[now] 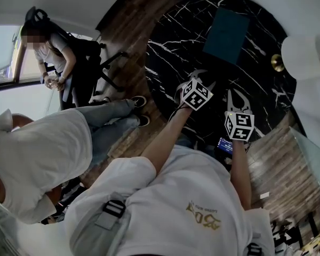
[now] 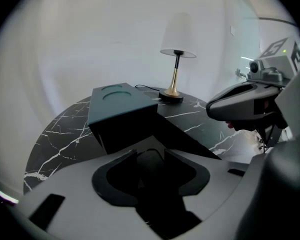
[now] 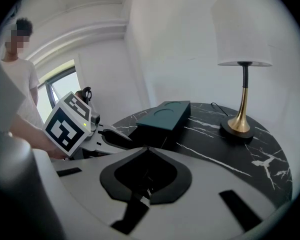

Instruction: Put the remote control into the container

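Currently both grippers are held above the near edge of the round black marble table (image 1: 170, 52) with white veins. The left gripper (image 2: 150, 143) has its claw spread wide. In the gap a dark rounded shape shows, but it is too dark to say what it is. The right gripper (image 3: 147, 150) has its claw pressed together, the two tips meeting, with nothing between them.

The dark teal rectangular container (image 1: 226, 28) lies flat toward the far edge of the table, ahead of both claws and apart from them. Its top carries a shallow round recess. The remote control I cannot make out with certainty in any view, so I cannot tell where it is.

The table lamp (image 3: 242, 31) with white shade and brass stem stands near the far right edge, beside the container but not touching it. A person in a light top (image 1: 50, 55) stands on the wooden floor (image 1: 128, 31), well apart from the table.
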